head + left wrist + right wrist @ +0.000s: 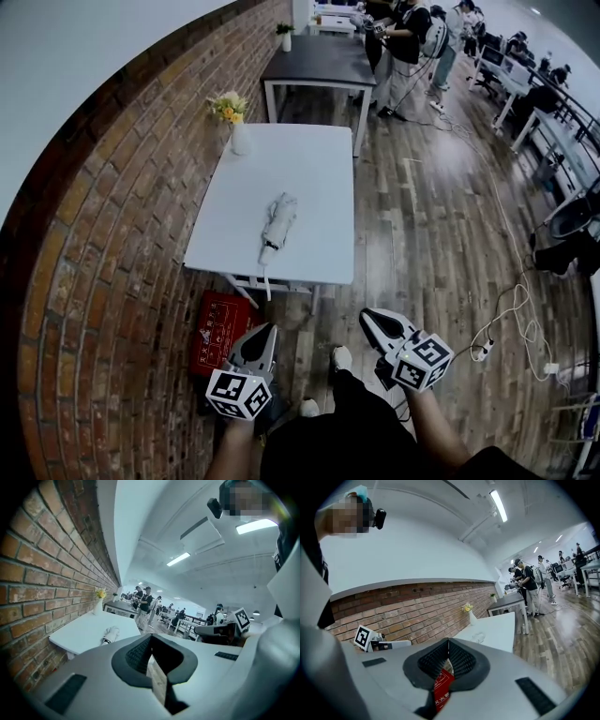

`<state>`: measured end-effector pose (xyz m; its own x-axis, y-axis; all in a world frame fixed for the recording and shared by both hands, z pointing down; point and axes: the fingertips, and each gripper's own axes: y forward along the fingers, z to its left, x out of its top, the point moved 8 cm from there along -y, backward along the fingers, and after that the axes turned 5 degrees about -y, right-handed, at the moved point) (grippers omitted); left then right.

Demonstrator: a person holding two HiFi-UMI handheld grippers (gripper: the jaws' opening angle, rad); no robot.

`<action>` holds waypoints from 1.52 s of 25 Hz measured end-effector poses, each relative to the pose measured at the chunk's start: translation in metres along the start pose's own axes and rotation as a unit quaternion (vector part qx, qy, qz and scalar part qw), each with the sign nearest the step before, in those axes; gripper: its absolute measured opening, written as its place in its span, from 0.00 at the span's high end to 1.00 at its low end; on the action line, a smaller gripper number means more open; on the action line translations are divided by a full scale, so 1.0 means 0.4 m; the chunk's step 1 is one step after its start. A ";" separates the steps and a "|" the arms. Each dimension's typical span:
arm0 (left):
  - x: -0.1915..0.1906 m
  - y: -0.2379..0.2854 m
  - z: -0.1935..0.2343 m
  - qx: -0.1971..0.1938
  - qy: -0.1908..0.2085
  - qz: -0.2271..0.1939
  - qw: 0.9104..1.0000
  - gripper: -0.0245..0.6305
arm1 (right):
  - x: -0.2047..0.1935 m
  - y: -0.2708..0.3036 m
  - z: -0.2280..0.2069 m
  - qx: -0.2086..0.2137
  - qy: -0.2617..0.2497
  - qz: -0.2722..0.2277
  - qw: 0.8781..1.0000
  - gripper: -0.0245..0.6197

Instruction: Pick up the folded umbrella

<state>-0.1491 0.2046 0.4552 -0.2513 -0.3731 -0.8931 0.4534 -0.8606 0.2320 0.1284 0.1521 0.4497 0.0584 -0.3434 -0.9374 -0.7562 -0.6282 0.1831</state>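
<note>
The folded umbrella [278, 227] is white and lies lengthwise near the front edge of a white table [319, 169], its strap hanging over that edge. It shows small in the left gripper view [110, 634] and faintly in the right gripper view [478, 637]. Both grippers hover over the floor, short of the table. My left gripper [265, 330] is shut, its tips meeting with nothing between them [151, 635]. To its right, my right gripper [368, 319] is also shut and empty [448, 640]. Neither touches the umbrella.
A white vase of yellow flowers [234, 122] stands at the table's far left corner by the brick wall [112, 234]. A red box [223, 330] sits on the floor under the table's front. A dark table [314, 61] and several people stand beyond. Cables [506, 319] trail at right.
</note>
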 end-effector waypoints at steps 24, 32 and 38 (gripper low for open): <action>0.101 0.356 0.010 0.112 -0.018 -0.013 0.993 0.94 | 0.121 0.266 -0.395 0.132 0.008 0.038 0.991 0.93; 0.093 0.390 0.018 0.127 -0.030 -0.016 0.991 0.94 | 0.121 0.291 -0.439 0.142 0.010 0.055 0.988 0.93; 0.082 0.381 0.021 0.137 -0.038 -0.014 0.990 0.94 | 0.125 0.296 -0.444 0.146 0.010 0.060 0.987 0.93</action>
<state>-0.0954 0.0583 0.4646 -0.3298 -0.3636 -0.8712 0.1985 -0.9289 0.3125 0.1576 -0.0634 0.4770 -0.0329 -0.4182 -0.9078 -0.9136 -0.3556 0.1970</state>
